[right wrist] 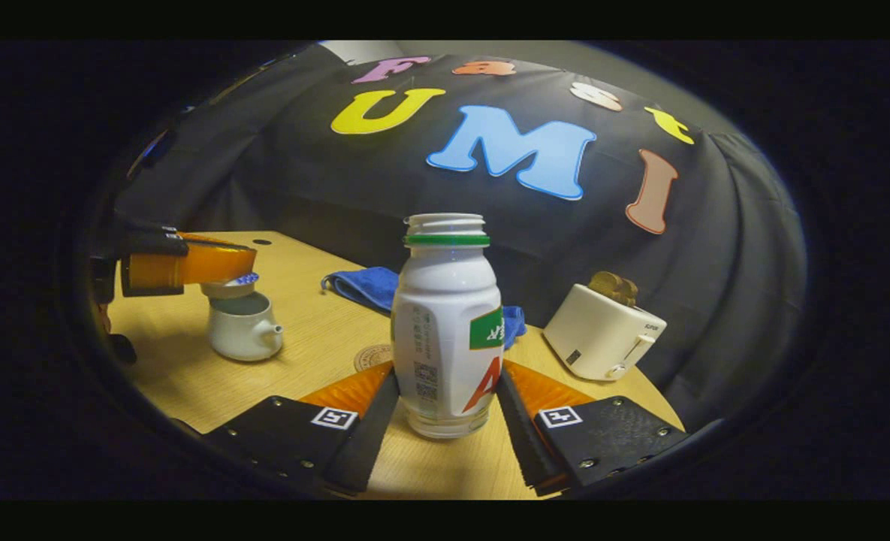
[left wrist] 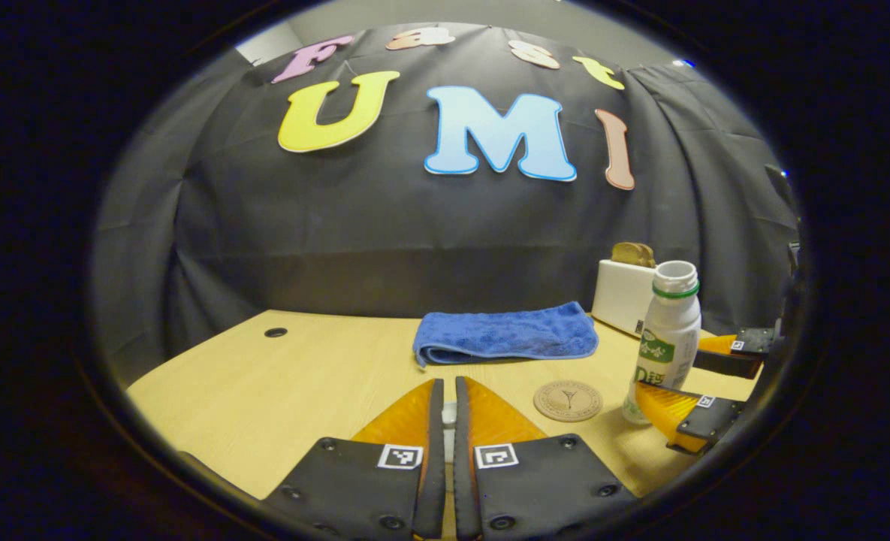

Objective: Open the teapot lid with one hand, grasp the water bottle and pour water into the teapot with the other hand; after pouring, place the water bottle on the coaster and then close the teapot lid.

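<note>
The right gripper [right wrist: 445, 409] stands with its fingers on both sides of the water bottle [right wrist: 447, 330], low on its body. They look to be touching it, or very nearly, but I cannot tell if they already press on it. The bottle is upright on the wooden table [right wrist: 317, 330] and it has no cap. The round coaster [left wrist: 568, 400] lies just beside it, toward the blue towel [left wrist: 506, 333].

The left gripper [left wrist: 448, 409] has its fingers pressed almost together. In the right gripper view it holds the teapot lid [right wrist: 228, 285] just above the open white teapot [right wrist: 243, 324], and a small light piece shows between the fingers in its own view, so I judge that it is pinching the lid.

The danger I see is in the lift. The grip is low, so the open bottle may lean and spill before it reaches the pot. The teapot mouth is small and the lid hangs close over it, so the water may hit the lid or fall on the table. The white toaster [right wrist: 602, 334] stands near, behind the bottle.
</note>
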Demonstrator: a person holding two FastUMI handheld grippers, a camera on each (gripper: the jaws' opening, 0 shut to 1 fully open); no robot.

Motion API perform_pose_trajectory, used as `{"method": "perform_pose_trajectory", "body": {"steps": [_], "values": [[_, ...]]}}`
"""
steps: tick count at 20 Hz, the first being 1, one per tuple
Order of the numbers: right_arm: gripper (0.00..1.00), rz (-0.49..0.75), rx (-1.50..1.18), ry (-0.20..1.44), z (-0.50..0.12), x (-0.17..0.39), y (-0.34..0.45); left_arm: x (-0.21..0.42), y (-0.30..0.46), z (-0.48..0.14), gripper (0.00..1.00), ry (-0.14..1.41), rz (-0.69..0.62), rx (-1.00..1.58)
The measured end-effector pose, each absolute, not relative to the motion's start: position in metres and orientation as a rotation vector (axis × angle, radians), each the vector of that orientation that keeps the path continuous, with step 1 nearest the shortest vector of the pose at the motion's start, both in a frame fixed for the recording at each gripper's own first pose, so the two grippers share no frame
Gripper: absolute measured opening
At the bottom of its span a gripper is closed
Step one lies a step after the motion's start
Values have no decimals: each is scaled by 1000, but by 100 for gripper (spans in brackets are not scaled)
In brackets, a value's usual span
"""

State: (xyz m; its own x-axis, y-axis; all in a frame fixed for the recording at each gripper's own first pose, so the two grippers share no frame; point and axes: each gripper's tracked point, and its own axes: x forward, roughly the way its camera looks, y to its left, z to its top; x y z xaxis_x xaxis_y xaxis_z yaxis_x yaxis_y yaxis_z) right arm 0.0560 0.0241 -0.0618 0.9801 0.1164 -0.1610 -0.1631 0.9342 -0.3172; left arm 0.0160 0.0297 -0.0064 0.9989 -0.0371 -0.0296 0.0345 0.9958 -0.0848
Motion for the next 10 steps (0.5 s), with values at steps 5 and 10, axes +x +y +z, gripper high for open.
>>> {"method": "perform_pose_trajectory", "body": {"steps": [5, 10], "values": [[73, 129, -317, 119, -55, 52, 21, 21, 22, -9, 12, 36, -33, -84], [73, 134, -300, 122, -55, 51, 18, 22, 16, -15, 15, 49, -24, -55]]}}
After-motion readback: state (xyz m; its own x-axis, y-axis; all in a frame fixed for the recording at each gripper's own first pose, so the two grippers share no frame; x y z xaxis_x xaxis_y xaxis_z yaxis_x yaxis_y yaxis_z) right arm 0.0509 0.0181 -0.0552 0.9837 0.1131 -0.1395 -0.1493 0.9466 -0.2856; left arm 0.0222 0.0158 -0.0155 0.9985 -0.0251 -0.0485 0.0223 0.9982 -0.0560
